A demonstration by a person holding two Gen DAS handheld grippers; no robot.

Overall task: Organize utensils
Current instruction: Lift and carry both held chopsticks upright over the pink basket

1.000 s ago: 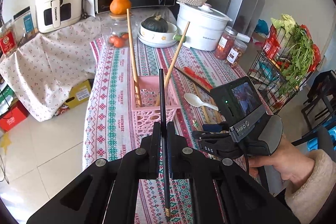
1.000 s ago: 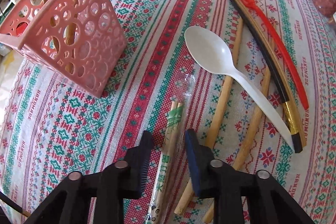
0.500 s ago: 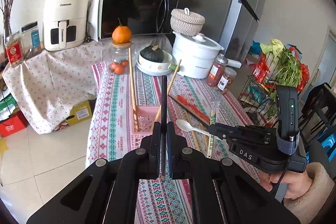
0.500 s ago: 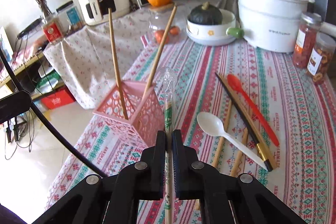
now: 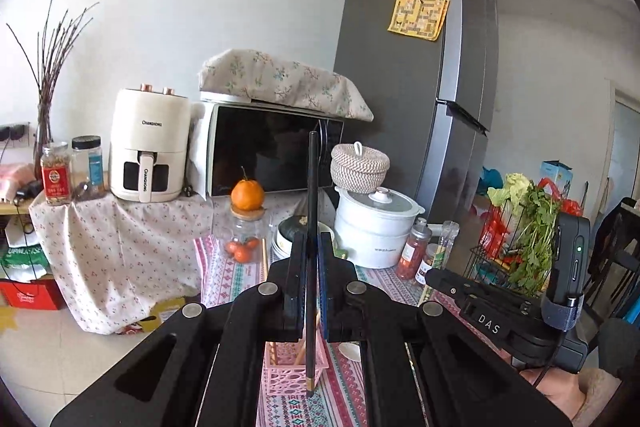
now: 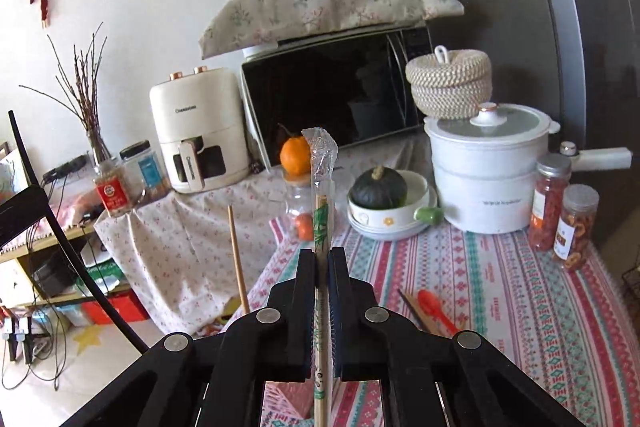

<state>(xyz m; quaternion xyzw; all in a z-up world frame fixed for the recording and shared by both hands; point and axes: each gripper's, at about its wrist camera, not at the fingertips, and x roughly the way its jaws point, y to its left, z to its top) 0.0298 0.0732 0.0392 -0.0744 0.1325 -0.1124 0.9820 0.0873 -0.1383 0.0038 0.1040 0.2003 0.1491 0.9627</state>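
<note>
My left gripper (image 5: 311, 242) is shut on a black chopstick (image 5: 311, 187), held upright with its gold-banded lower end over the pink basket (image 5: 292, 373) below. My right gripper (image 6: 322, 259) is shut on a plastic-wrapped pair of disposable chopsticks (image 6: 322, 195), also upright. The right gripper shows in the left wrist view (image 5: 436, 277), to the right of the left one. A wooden chopstick (image 6: 238, 259) stands in the basket, which is mostly hidden behind the jaws. A red spoon (image 6: 434, 309) and a dark chopstick (image 6: 412, 311) lie on the striped tablecloth (image 6: 500, 287).
At the back of the table stand a white cooker (image 6: 490, 171), a bowl with a green squash (image 6: 380, 195), a jar topped with an orange (image 5: 247, 223) and two spice jars (image 6: 564, 211). A microwave (image 5: 272, 155), an air fryer (image 5: 148, 147) and a fridge (image 5: 420, 67) stand behind. A vegetable rack (image 5: 520, 247) is at the right.
My right gripper shut on the wrapped chopsticks and lifted them off the table. Both grippers rose and tilted up, holding their chopsticks upright above the basket.
</note>
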